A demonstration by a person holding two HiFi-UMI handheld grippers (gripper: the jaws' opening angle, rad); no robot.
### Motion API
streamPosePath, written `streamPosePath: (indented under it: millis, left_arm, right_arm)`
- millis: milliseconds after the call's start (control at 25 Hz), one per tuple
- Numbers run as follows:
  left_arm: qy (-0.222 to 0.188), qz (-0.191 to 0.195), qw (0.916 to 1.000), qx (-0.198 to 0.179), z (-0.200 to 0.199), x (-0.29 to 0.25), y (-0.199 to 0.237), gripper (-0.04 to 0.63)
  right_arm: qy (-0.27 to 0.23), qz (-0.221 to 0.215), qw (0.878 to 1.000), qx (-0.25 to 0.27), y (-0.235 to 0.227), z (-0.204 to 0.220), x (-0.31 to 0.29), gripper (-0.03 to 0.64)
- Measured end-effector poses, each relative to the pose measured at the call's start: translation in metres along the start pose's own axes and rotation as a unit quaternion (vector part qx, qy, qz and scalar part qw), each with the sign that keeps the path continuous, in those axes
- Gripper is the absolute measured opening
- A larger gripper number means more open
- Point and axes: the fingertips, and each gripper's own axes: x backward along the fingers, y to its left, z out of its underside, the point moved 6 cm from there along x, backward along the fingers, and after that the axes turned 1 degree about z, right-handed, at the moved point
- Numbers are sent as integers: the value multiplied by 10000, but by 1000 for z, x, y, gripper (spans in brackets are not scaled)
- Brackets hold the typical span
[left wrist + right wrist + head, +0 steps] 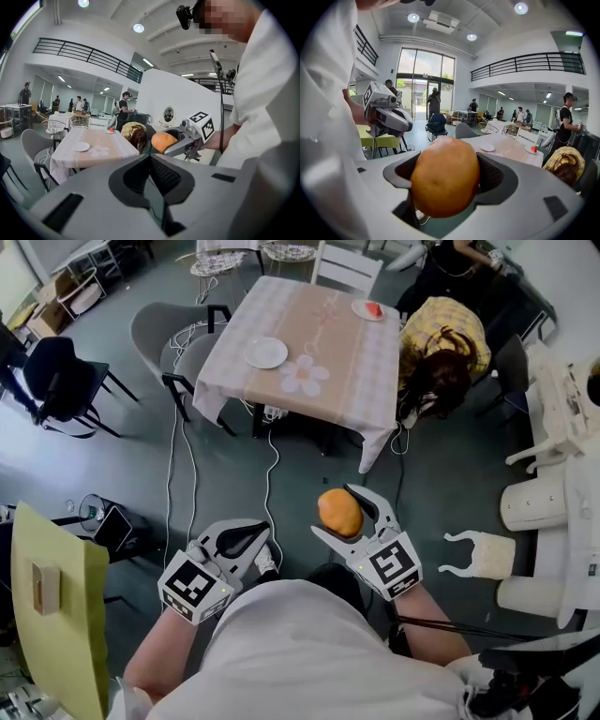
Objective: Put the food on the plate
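My right gripper (349,512) is shut on an orange, egg-shaped piece of food (339,512), which fills the middle of the right gripper view (445,182). The left gripper (251,538) is shut with nothing in it, held low at the left beside the right one. An empty white plate (266,352) lies on the pale tablecloth of the table (328,357) well ahead of both grippers. A second small plate with a red piece of food (368,309) sits at the table's far edge. The left gripper view also shows the food (164,141) in the right gripper (185,140).
A person in a yellow checked top (441,343) bends over at the table's right side. Grey chairs (178,343) stand at its left, cables (270,474) trail across the floor, a yellow-green chair (52,615) is at near left and white robot parts (553,474) at right.
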Motion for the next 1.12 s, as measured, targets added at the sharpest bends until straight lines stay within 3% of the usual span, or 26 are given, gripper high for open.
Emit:
streamPosePath:
  millis: [240,520,920,1120]
  left_arm:
    - [-195,-258,9992,231,-5,27,66,9]
    - [-338,-845,9942,576,-7,33,124,9]
    - [-480,-1979,9741,979,-55,-14,226,9]
    - [-454,-2520,9586,1243,-72,-40,261,9]
  right_arm:
    - [122,-168,9993,319,-13,-31,-73,380]
    - [218,-453,9968,617,-73,-47,-162,380]
    - [469,-1139,9847,1230,-221,-59,-329,380]
    - [669,-1450,9776,1370,-275,-46,-407,380]
